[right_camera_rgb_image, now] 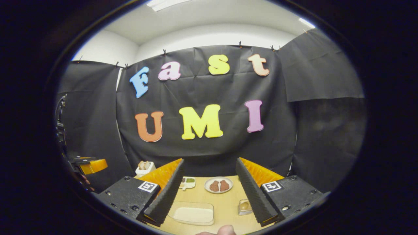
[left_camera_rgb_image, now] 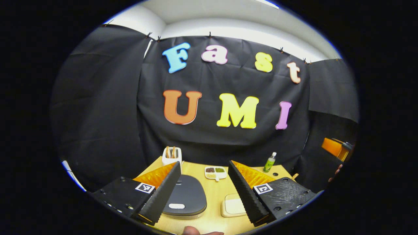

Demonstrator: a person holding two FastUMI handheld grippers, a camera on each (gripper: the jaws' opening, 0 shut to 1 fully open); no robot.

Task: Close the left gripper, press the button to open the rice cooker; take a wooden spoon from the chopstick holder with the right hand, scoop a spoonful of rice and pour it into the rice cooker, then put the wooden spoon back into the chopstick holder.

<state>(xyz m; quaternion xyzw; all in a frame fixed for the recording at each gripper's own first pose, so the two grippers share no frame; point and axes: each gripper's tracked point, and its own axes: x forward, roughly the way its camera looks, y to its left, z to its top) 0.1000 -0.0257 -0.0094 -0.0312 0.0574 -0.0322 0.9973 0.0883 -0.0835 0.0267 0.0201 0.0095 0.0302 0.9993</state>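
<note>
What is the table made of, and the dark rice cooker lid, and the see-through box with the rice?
The table looks like pale wood or wood laminate, smooth and matte. The rice cooker lid seems dark plastic with a soft sheen. The box looks like clear plastic, since its contents show through, though glass is possible.

In front of you hangs the black cloth wall point(left_camera_rgb_image: 222, 137) of the booth, creased and pinned along its top edge with small clips point(left_camera_rgb_image: 209, 34). More black cloth panels point(right_camera_rgb_image: 321, 65) close the booth at both sides. Above the cloth you see a white room wall point(right_camera_rgb_image: 209, 37) and a white ceiling point(right_camera_rgb_image: 196, 16) with a bright strip light point(right_camera_rgb_image: 166, 3). Below, you have a light wooden table point(right_camera_rgb_image: 225, 202) against the cloth.
</note>
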